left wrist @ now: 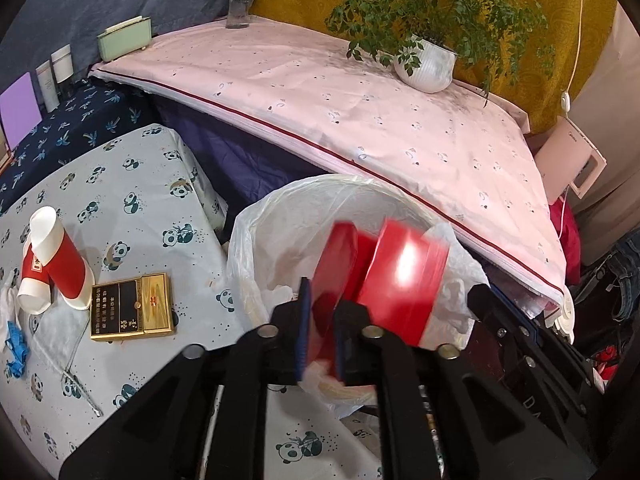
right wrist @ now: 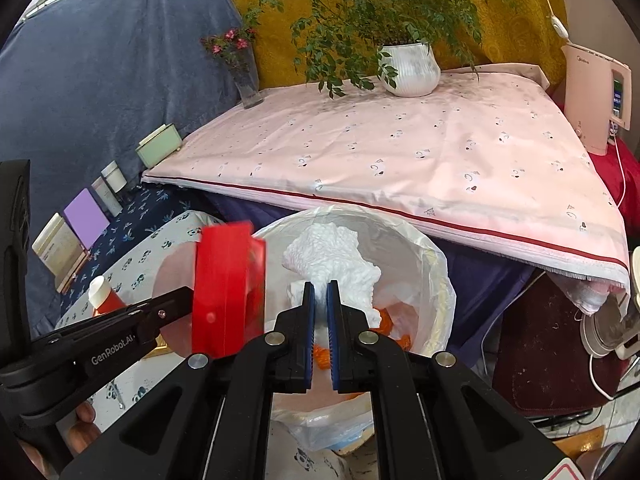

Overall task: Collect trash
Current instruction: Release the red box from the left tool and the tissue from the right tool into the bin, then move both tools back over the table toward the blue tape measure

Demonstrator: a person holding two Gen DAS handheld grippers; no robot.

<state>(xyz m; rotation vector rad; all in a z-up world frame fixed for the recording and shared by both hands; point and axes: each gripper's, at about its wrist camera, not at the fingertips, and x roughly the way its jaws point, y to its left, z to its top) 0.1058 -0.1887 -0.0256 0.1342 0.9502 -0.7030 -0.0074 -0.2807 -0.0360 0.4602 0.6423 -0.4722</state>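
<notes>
A red box (left wrist: 384, 276), blurred, hangs over the mouth of a bin lined with a white bag (left wrist: 256, 240). My left gripper (left wrist: 323, 308) has its blue pads a little apart with an edge of the box between them, and the pads do not seem to press on it. From the right wrist, the box (right wrist: 228, 288) shows at the tip of the left gripper (right wrist: 188, 298), above the bin (right wrist: 436, 280). My right gripper (right wrist: 320, 288) is shut on a crumpled white tissue (right wrist: 332, 260) over the bin. Orange scraps (right wrist: 386, 320) lie inside.
On the panda-print cloth (left wrist: 132, 208) left of the bin lie two red-and-white paper cups (left wrist: 56, 264), a gold-and-black box (left wrist: 132, 306) and a blue glove (left wrist: 16, 346). Behind the bin is a pink-covered table (left wrist: 360, 120) with a potted plant (left wrist: 426, 64) and a vase (left wrist: 240, 4).
</notes>
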